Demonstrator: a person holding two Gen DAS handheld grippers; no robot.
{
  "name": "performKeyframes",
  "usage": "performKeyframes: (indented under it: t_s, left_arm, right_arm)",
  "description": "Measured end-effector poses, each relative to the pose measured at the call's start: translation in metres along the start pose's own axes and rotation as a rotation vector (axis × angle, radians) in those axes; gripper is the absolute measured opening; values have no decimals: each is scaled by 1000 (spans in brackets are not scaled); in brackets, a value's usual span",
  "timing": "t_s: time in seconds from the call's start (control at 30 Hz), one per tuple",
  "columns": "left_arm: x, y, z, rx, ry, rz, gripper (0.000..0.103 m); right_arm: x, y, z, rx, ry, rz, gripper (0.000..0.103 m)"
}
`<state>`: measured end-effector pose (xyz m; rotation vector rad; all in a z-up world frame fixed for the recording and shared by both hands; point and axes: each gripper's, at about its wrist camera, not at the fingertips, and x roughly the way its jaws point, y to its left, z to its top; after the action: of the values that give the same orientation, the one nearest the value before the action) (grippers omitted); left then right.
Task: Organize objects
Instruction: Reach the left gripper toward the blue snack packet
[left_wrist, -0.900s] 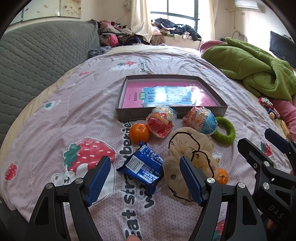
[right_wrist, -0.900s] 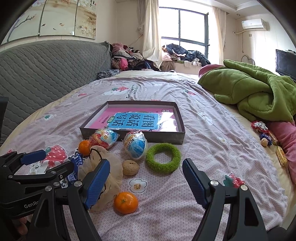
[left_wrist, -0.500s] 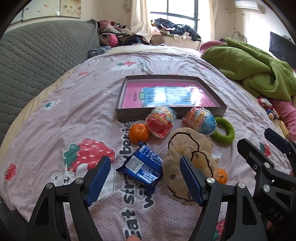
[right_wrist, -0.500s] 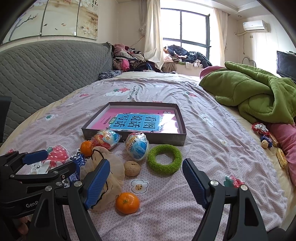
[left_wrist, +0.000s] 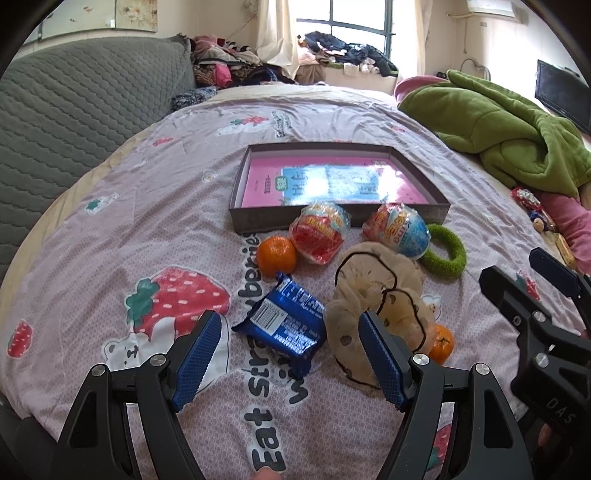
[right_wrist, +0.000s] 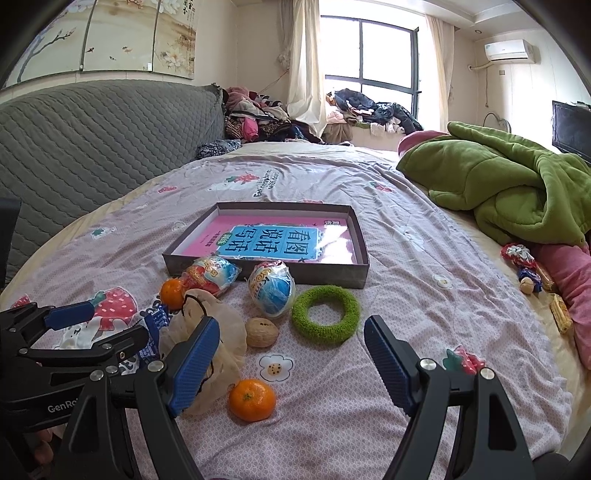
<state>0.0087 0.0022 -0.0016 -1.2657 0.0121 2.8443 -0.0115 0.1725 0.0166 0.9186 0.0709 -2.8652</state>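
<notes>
Left wrist view: the left gripper (left_wrist: 290, 356) hovers with jaws fully apart and empty above the blue snack packet (left_wrist: 283, 325), which lies on the bedsheet (left_wrist: 110, 236) short of the shallow box (left_wrist: 255, 220). The beige mesh bag (left_wrist: 373, 295) lies just beside the right pad; a closing grip risks snagging it, and the slick wrapper may slip. Compared with the earlier frames, nothing here has shifted. Right wrist view: the right gripper (right_wrist: 291, 362) is likewise wide open and empty, with an orange (right_wrist: 252, 400) and a walnut (right_wrist: 262, 332) ahead of it; both are round and may roll on the soft bedding if nudged. The view is raised slightly; the objects are unmoved.
</notes>
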Motion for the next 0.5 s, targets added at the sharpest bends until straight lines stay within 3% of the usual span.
performKeyframes:
  t_s: [0.5]
  left_arm:
    - [19,14,-14,-4,82,-5,78]
  right_arm:
    - [6,5,-18,-39,73,32,80]
